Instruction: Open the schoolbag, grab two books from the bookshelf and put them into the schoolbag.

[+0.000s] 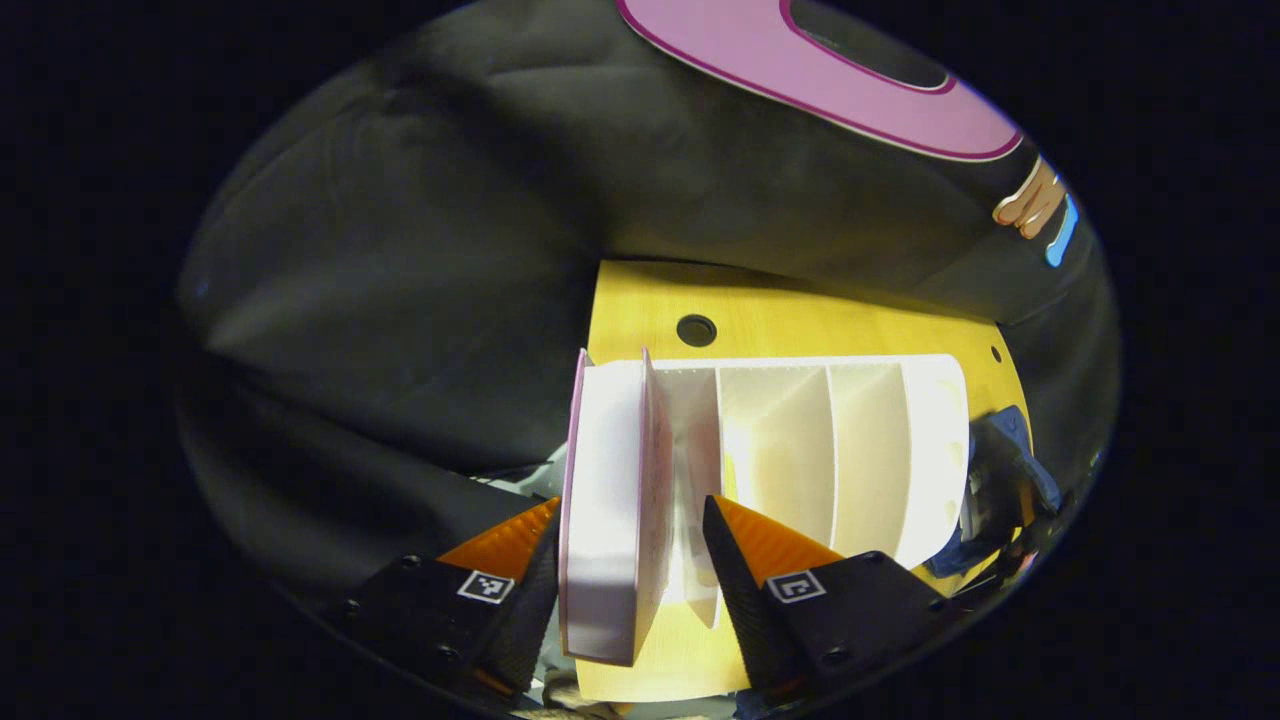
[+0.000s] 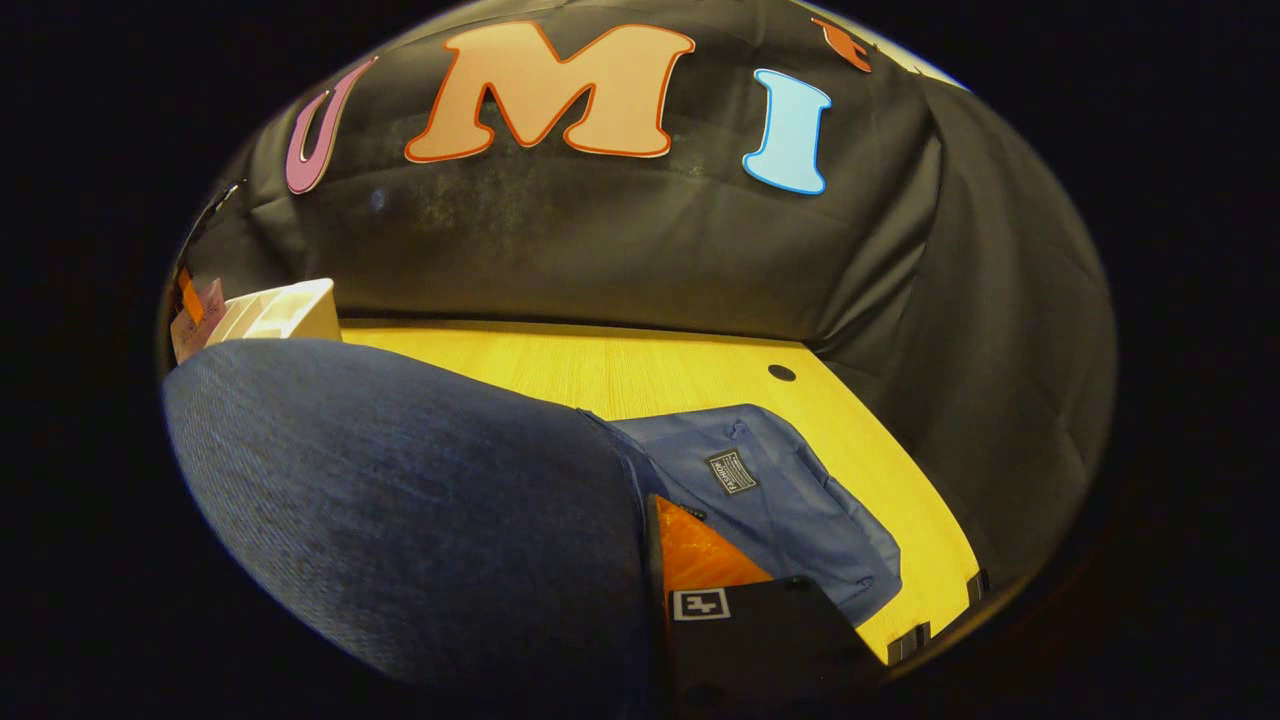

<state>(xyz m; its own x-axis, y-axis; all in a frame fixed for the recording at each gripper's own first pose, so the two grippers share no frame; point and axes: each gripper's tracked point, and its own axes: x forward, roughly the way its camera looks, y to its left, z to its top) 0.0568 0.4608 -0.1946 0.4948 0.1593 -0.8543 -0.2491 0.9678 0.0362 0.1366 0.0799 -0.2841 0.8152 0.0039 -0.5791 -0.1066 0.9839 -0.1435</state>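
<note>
L fingers (image 1: 520, 575) straddle 1 book (image 1: 600, 500) (white bookshelf (image 1: 850, 440)); 1 schoolbag (image 2: 400, 500).

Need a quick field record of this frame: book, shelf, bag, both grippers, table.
book: pink-covered book standing on edge at the end of the bookshelf, between the fingers of the left gripper
left gripper: open around the book; one finger close by its cover, the other apart from it
bookshelf: white, with dividers, its other slots bare, on the yellow table
schoolbag: blue fabric close to the camera, its blue lining showing
right gripper: at the schoolbag, one finger visible; state cannot be told
</note>
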